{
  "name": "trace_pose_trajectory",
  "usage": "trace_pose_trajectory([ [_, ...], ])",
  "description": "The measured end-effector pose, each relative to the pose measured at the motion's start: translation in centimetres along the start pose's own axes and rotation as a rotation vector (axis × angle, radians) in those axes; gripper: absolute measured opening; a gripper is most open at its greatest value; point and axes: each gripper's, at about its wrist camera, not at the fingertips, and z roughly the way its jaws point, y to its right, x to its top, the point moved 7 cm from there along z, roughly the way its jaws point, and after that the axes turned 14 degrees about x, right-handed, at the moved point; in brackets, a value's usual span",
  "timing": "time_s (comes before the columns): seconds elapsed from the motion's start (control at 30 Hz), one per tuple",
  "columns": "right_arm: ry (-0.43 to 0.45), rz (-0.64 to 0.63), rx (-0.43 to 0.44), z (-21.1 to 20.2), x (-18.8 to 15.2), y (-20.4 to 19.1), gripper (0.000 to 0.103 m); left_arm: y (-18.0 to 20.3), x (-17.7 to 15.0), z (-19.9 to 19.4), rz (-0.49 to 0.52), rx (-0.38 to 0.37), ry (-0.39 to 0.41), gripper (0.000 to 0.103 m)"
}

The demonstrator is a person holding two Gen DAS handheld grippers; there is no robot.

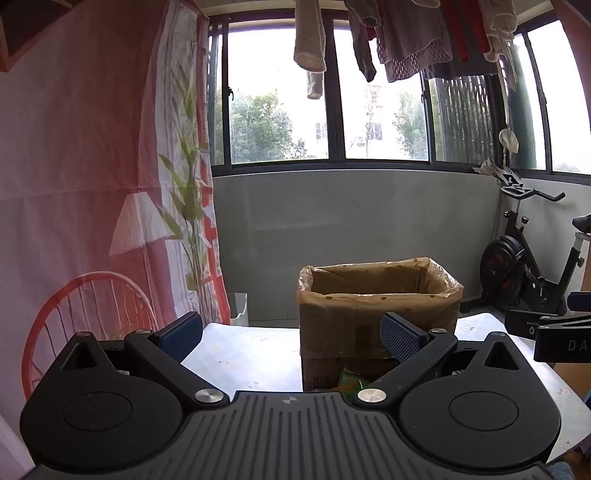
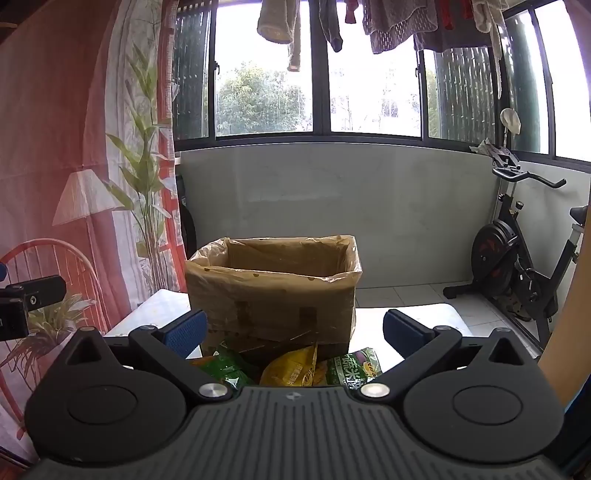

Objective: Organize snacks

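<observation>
**Both claws wide open before the box, snacks at its foot**

The left claw (image 1: 291,332) stands fully spread, its two blue pads far apart and nothing between them. The right claw (image 2: 295,332) is spread just as wide and also holds nothing. Both hover above the near edge of the surface (image 1: 243,354), tilted slightly downward and facing the window (image 1: 380,110).

A cardboard box (image 2: 273,295) stands upright on the surface, open at the top and lined with a clear plastic bag whose rim folds over the edges. From the right wrist view it sits straight ahead, between the pads; from the left wrist view it lies to the right of centre, behind the right-hand pad.

The snacks lie on the surface against the near foot of the box. In the right wrist view there are three packets: a green packet (image 2: 221,369) on the left, a yellow packet (image 2: 291,369) in the middle, and a green-and-white packet (image 2: 354,367) on the right. They touch or overlap one another, and the claw's body hides their near ends. The left wrist view shows only a scrap of green wrapper (image 1: 349,380) there. What the box holds inside cannot be told.

An exercise bike (image 2: 517,258) stands on the floor to the right, laundry (image 2: 399,26) hangs above the window, and a printed curtain (image 2: 74,166) covers the left.
</observation>
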Motion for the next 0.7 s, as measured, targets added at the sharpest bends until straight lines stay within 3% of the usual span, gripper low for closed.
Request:
trace_pose_trajectory([
  [0.1, 0.002, -0.003, -0.002, 0.1, -0.1, 0.0, 0.103, 0.2, -0.1, 0.7, 0.003, -0.014, -0.027, 0.103],
  [0.23, 0.005, -0.003, -0.005, 0.1, -0.2, 0.0, 0.103, -0.3, 0.4, -0.3, -0.015, 0.015, 0.022, 0.103],
  [0.7, 0.000, -0.001, -0.007, 0.0, -0.1, 0.0, 0.103, -0.4, 0.2, 0.3, -0.024, 0.017, 0.005, 0.103],
])
